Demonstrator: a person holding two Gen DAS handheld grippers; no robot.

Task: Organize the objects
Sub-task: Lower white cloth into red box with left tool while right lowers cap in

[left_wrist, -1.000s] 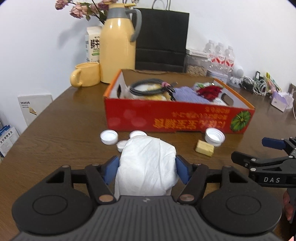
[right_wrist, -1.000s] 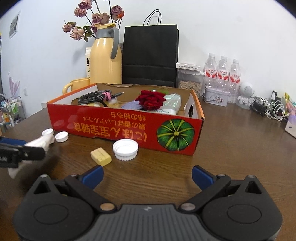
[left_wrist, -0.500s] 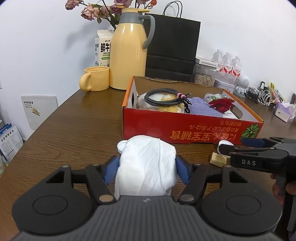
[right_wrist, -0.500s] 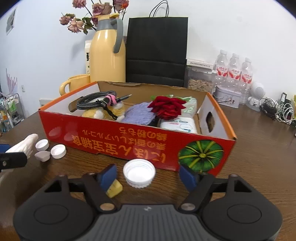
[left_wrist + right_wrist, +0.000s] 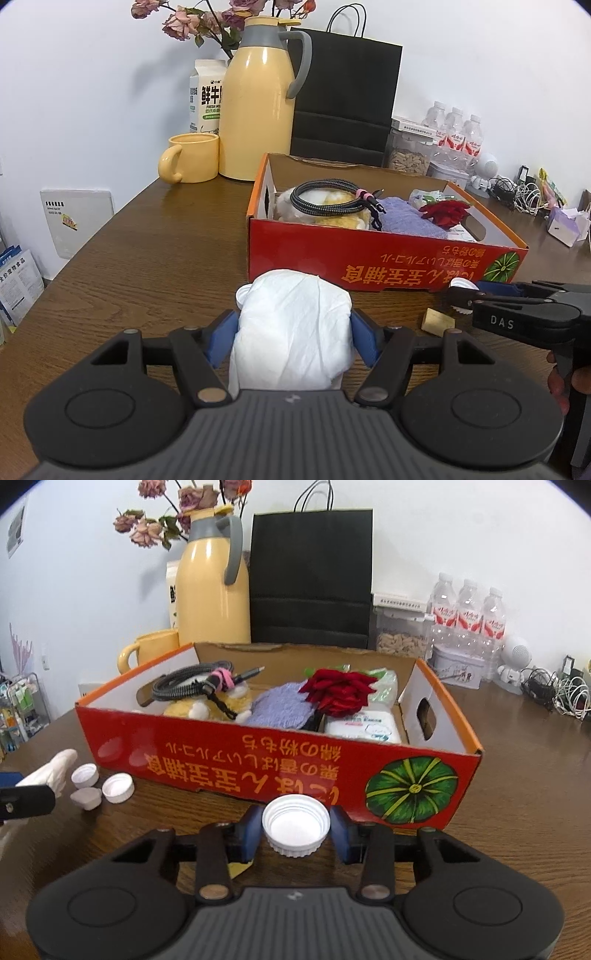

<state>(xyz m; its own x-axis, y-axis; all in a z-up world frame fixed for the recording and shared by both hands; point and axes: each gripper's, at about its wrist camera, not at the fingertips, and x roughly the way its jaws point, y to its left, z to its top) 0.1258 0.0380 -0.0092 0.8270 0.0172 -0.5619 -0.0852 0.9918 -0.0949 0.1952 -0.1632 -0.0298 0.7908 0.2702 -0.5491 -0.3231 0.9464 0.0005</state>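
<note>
My left gripper is shut on a white crumpled bag, held in front of the red cardboard box. My right gripper has its blue pads on both sides of a large white cap on the table before the box. The box holds a black cable, a yellow plush, a purple cloth, a red flower and a wipes pack. A yellow block lies beside the right gripper. Three small white caps lie at the left.
A yellow thermos, yellow mug, milk carton, black paper bag, nut jar and water bottles stand behind the box. Cables and small items lie at the far right. The table's left edge is near.
My right gripper has moved forward and closed in around the large white cap. My left gripper, still holding the white bag, has risen and shifted left, nearer the box.
</note>
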